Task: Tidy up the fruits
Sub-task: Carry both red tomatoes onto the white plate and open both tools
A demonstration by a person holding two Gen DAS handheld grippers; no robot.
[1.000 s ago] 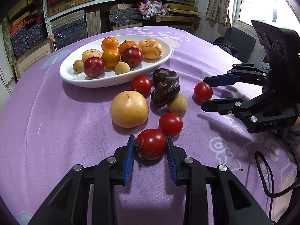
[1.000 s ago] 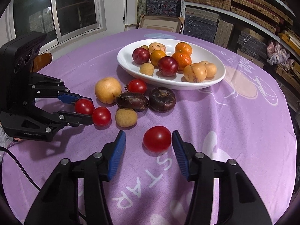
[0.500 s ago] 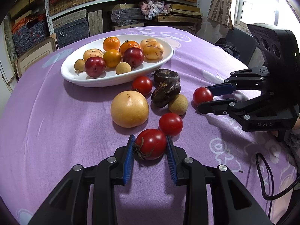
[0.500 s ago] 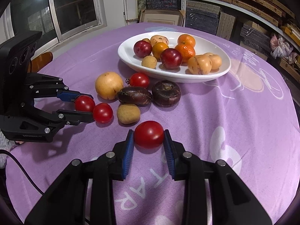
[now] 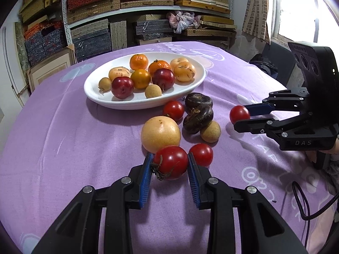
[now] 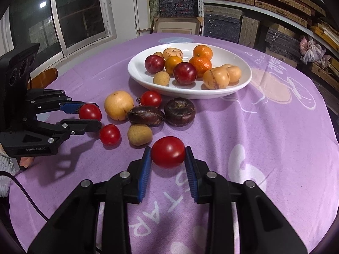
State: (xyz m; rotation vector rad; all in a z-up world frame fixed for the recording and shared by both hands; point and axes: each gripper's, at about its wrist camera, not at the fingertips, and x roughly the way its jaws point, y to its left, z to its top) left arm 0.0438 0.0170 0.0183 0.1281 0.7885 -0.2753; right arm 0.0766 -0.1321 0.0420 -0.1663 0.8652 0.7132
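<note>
**Each gripper clamped on a red tomato beside the fruit plate**

The purple tablecloth (image 5: 63,139) covers the whole table, its near edge cut off by both views. On it the white oval plate (image 5: 197,82) lies with its long axis running left to right in the left wrist view. It holds ten fruits: two oranges, two dark red plums, one small orange-yellow fruit, three pale yellow speckled fruits and two small tan round ones, one of them half hidden behind a plum in the right wrist view.

Loose on the cloth just in front of the plate sit one large yellow pear (image 5: 160,133), two dark brown round fruits (image 6: 179,111) touching each other, and one tan round fruit (image 6: 139,134).

There are four red tomatoes. The left gripper (image 5: 170,166) is clenched on the stemmed tomato (image 5: 170,162), whose green stalk points down and left toward the camera. The right gripper (image 6: 168,157) is clenched on the smooth tomato (image 6: 168,152); its stalk end is not visible. Whether either tomato is lifted off the cloth is hard to judge. One free tomato (image 5: 201,155) lies just beside the left gripper, and another (image 5: 173,110) sits near the plate's rim.
</note>
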